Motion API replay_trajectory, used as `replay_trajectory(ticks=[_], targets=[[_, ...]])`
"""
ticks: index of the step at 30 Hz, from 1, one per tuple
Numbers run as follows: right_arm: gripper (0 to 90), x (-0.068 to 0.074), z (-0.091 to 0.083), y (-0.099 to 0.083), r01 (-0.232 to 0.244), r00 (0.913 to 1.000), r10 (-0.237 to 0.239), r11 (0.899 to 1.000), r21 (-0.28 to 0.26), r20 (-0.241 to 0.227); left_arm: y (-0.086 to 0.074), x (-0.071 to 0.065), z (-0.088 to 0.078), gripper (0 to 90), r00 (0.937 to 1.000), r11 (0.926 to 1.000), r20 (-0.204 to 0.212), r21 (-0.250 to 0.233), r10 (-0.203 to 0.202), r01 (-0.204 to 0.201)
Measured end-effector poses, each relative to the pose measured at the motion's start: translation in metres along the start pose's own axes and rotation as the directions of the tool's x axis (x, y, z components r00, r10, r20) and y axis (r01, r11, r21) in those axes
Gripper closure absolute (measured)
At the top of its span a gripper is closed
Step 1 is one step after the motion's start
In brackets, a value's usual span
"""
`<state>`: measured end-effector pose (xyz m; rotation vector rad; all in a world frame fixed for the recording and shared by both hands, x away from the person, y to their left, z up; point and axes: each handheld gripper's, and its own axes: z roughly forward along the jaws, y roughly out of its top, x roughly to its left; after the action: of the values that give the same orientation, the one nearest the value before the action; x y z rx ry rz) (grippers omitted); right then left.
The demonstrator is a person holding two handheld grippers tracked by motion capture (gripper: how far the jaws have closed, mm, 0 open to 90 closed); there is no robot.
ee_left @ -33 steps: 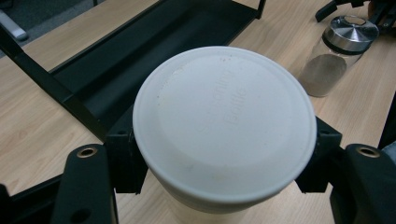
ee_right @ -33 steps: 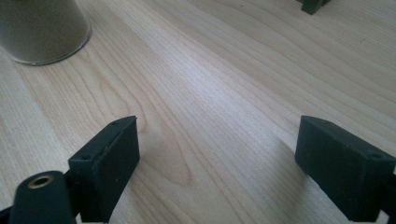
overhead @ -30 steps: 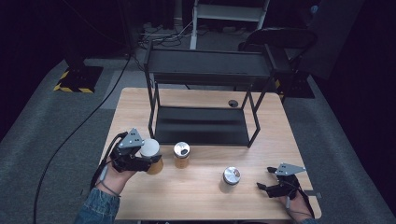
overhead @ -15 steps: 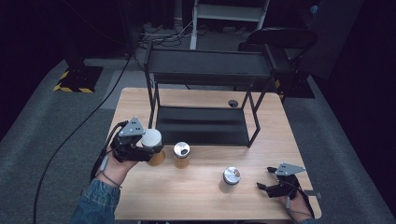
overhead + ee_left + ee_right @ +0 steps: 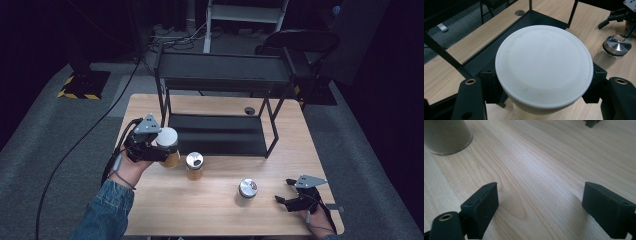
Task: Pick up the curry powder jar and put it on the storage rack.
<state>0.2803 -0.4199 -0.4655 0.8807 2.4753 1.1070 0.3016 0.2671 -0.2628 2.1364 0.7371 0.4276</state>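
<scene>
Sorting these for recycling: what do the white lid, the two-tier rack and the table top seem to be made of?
White lid: likely plastic, matte, with faint moulded lettering. Rack: looks like black-painted metal, thin straight legs and flat shelves. Table top: pale wood or wood-look laminate, visible grain, smooth satin surface.

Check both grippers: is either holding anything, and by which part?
Left gripper clamps the white-lidded jar by its sides just under the lid; right gripper is open, holding nothing.

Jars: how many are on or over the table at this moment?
3. A white-lidded jar held in the left gripper by the rack's lower shelf, a jar mid-table, and a silver-lidded jar nearer the right gripper.
</scene>
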Motion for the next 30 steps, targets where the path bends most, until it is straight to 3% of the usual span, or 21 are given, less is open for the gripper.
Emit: replay_trajectory(ticks=[16, 30], targets=[[13.4, 0.0, 0.0, 0.0, 0.004, 1.0, -0.004, 1.0, 0.0, -0.005, 0.025, 0.011, 0.018, 33.8, 0.9999, 0.9999, -0.011, -0.005, -0.013, 0.013], [13.4, -0.001, 0.0, 0.0, 0.009, 0.9999, -0.009, 1.0, 0.0, -0.01, 0.036, 0.028, 0.038, 33.8, 0.9977, 0.9979, -0.022, -0.011, -0.064, 0.064]])
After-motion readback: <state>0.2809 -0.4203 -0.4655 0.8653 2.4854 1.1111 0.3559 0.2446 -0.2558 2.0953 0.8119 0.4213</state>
